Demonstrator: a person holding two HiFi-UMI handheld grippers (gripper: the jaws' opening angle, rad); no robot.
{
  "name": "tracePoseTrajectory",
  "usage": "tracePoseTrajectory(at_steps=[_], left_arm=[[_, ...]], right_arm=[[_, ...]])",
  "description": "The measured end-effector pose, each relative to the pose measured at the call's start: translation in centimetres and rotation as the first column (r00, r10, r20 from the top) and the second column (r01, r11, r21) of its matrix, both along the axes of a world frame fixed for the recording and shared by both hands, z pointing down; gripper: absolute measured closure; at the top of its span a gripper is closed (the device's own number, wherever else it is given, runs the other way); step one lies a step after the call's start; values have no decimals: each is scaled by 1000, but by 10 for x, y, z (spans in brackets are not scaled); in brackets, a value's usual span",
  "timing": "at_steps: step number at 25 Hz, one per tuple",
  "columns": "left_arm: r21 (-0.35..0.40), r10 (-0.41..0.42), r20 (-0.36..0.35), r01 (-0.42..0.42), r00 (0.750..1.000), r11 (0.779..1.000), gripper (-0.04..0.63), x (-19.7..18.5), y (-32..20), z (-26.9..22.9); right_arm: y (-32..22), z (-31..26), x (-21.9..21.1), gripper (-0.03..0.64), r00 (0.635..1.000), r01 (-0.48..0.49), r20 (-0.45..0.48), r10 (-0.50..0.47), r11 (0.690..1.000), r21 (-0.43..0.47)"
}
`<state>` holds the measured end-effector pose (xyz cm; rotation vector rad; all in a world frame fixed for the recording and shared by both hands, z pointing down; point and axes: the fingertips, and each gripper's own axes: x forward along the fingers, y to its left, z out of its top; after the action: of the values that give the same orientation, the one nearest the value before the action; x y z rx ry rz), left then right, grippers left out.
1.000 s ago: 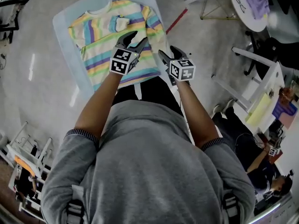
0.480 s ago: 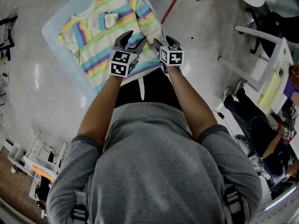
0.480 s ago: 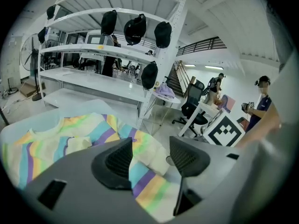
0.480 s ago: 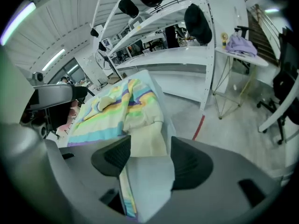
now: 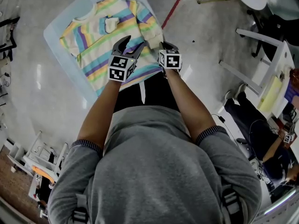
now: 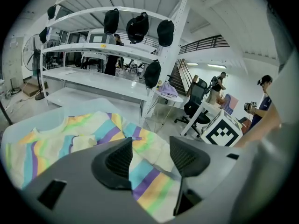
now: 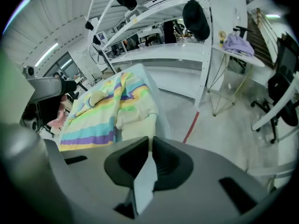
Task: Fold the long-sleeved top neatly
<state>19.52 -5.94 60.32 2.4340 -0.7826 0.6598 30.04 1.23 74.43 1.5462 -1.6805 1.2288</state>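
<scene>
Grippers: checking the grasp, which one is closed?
The right gripper: jaws just closed on a pale fabric strip. Those of the left gripper, just opened, stand apart over the striped top.

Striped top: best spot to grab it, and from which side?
Probably the hem, coming from the person's side. The top lies flat on the table with that straight, free edge nearest; the collar is farthest.
</scene>
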Motion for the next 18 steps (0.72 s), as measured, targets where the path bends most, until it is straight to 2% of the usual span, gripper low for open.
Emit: tracePoseTrajectory(at_steps=[9, 14, 18], left_arm=[[25, -51, -7, 51, 999, 998, 319, -9, -20, -20], [52, -81, -16, 81, 997, 995, 321, -8, -34, -34], [77, -100, -18, 101, 995, 992, 321, -6, -42, -47]], right_arm=[[-33, -59, 59, 588, 1000, -16, -14, 17, 995, 100], [-66, -86, 92, 588, 996, 41, -84, -29, 988, 149], [-91, -109, 113, 588, 980, 127, -177, -93, 973, 191]])
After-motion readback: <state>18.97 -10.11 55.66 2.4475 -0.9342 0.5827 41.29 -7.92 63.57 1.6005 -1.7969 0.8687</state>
